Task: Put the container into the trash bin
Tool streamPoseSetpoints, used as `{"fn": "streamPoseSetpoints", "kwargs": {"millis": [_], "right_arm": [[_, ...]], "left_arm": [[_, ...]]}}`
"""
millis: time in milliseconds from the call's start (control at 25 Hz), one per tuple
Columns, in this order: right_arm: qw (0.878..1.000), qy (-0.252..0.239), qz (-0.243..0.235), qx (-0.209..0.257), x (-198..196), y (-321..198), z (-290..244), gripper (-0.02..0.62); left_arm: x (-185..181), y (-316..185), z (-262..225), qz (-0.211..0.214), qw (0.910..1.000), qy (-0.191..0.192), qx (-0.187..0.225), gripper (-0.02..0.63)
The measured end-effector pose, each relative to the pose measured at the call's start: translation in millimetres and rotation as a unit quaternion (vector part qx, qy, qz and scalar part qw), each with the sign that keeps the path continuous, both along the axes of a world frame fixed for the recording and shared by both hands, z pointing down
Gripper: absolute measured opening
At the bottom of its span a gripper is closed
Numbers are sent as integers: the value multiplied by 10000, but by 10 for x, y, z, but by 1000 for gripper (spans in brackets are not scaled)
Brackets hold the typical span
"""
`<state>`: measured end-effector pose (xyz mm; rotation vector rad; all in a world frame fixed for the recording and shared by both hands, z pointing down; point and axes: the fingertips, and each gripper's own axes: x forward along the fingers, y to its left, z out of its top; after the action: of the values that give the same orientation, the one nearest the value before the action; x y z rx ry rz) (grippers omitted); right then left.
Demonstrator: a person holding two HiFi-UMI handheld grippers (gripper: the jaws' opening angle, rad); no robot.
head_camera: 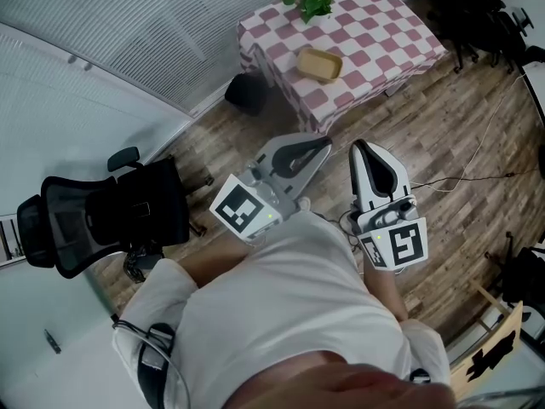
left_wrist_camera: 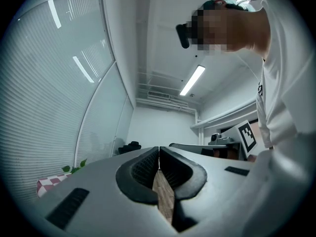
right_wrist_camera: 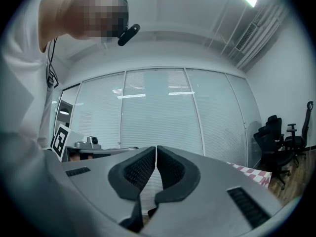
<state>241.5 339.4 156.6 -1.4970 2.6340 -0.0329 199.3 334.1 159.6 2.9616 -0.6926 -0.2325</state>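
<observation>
- Head view: tan container (head_camera: 319,63) sits on the pink-checked surface (head_camera: 383,24), near a leafy plant (head_camera: 311,2). A black trash bin (head_camera: 247,94) stands on the wood floor at the surface's corner. Left gripper (head_camera: 326,145) and right gripper (head_camera: 358,146) are held by the person's body, well apart from the container.
- Left gripper view: jaws pressed together, nothing between them.
- Right gripper view: jaws together, empty; checked surface at lower right.

- I see the container (head_camera: 319,63): shallow, tan, lying flat on the checked table (head_camera: 375,32).
- The trash bin (head_camera: 247,94) looks dark, standing just beside that table.
</observation>
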Motion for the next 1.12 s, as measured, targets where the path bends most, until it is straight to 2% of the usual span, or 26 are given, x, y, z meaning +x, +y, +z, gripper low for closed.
{"fn": "streamPoseSetpoints", "kwargs": {"millis": [760,1120], "right_arm": [[9998,43,93,-165,-122,-1160,9,32],[9996,88,208,-193,-322,-1779,-39,32]], "left_arm": [[-104,-1160,22,109,9998,97,-122,32],[-287,-1794,4,248,9995,127,-158,32]]}}
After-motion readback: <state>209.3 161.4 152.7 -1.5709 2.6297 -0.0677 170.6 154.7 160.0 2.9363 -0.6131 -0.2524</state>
